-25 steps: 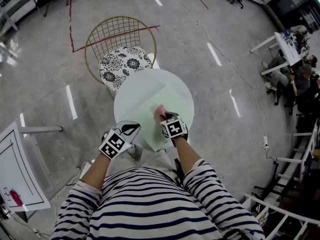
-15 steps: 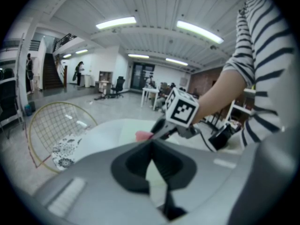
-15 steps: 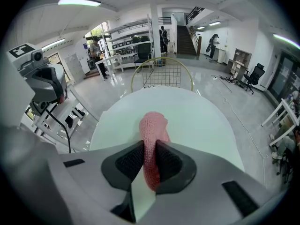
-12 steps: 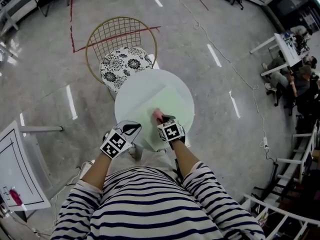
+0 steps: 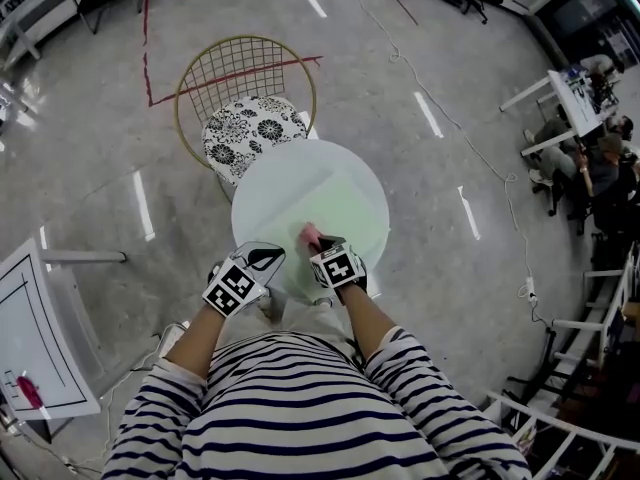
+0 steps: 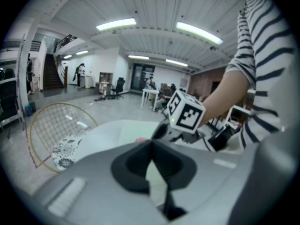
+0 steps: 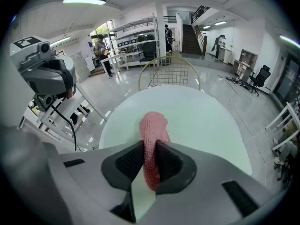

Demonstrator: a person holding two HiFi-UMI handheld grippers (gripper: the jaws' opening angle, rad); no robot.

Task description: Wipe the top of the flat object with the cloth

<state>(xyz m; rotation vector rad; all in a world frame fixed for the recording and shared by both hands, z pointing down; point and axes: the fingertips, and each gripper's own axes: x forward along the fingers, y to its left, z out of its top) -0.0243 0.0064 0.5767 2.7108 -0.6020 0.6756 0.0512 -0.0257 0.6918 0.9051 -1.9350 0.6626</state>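
Note:
A round white table (image 5: 262, 190) carries a flat pale green mat (image 5: 338, 200). My right gripper (image 5: 318, 243) is shut on a pink knitted cloth (image 5: 309, 233), which it presses onto the near part of the mat. In the right gripper view the cloth (image 7: 153, 124) sticks out from between the pads over the table (image 7: 206, 121). My left gripper (image 5: 270, 254) is at the table's near left edge, shut with nothing in it. Its jaws meet in the left gripper view, where the left gripper (image 6: 151, 145) faces the right gripper's marker cube (image 6: 186, 114).
A gold wire chair with a black-and-white floral cushion (image 5: 250, 123) stands just beyond the table. A white desk (image 5: 30, 338) is at the lower left. A cable (image 5: 455, 118) runs across the shiny floor, and seated people (image 5: 590, 153) are at the far right.
My right gripper has slid the pink cloth a little to the left and nearer to me across the mat. The left gripper has stayed where it was.

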